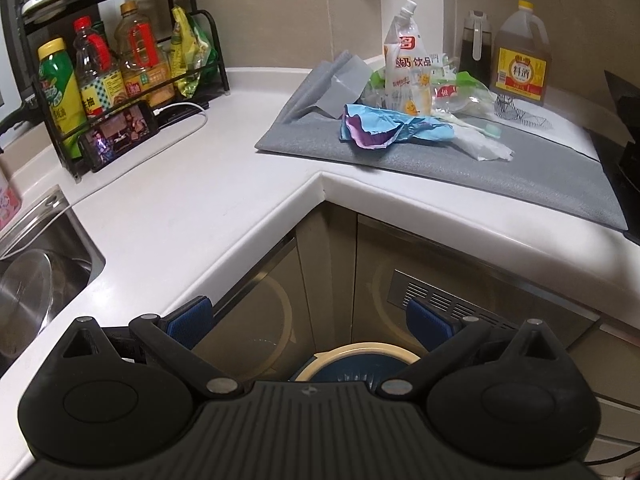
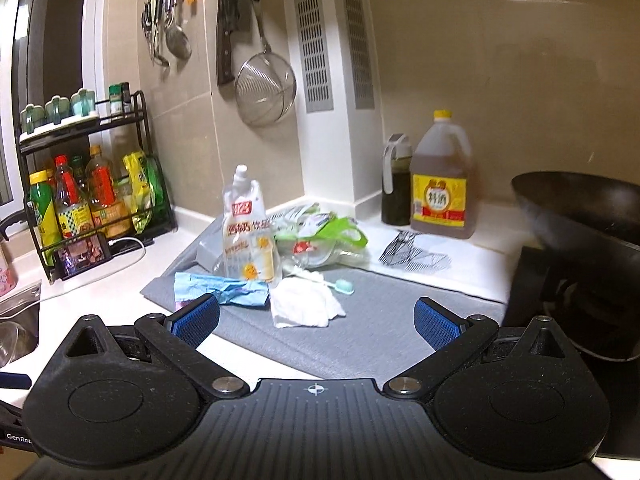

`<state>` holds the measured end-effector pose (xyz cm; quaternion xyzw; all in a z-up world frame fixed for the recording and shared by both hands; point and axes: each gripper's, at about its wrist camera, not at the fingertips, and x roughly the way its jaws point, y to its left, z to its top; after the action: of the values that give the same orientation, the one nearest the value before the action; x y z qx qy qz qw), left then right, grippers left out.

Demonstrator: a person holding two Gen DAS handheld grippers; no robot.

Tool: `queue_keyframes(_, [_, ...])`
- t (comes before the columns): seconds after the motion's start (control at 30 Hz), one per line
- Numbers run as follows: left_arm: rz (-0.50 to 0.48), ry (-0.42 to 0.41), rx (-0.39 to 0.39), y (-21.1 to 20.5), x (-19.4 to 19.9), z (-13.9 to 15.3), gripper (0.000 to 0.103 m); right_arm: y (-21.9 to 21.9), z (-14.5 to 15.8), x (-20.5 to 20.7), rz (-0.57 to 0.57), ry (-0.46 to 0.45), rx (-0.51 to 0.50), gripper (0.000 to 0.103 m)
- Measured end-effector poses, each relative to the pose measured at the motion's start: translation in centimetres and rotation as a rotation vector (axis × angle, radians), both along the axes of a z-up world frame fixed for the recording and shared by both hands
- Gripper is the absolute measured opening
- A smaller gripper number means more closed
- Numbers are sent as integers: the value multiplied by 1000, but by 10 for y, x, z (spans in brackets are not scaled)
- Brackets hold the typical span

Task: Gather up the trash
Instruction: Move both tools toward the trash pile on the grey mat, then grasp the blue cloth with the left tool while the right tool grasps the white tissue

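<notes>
Grey mat (image 2: 360,344) on the white counter (image 1: 168,216) carries the trash we see, a drink pouch (image 2: 249,232), blue wrapper (image 2: 224,288) and crumpled tissue (image 2: 304,304), while our left gripper (image 1: 310,320) gapes wide over the bin (image 1: 360,360) and our right gripper (image 2: 316,316) gapes wide near the tissue.
</notes>
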<state>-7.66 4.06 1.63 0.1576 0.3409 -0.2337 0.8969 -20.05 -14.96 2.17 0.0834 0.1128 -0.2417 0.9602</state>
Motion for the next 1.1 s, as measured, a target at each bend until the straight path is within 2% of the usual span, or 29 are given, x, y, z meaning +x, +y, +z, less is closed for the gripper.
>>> queue_keyframes(0.6, [-38, 38, 96, -42, 26, -18, 103, -43, -29, 63, 32, 79, 91, 103])
queue_keyframes(0.9, [-43, 80, 112, -56, 47, -20, 103, -82, -42, 106, -13, 109, 55, 103])
queue_keyframes(1.1, [-18, 64, 119, -61, 62, -13, 103, -124, -55, 145, -47, 160, 48, 103])
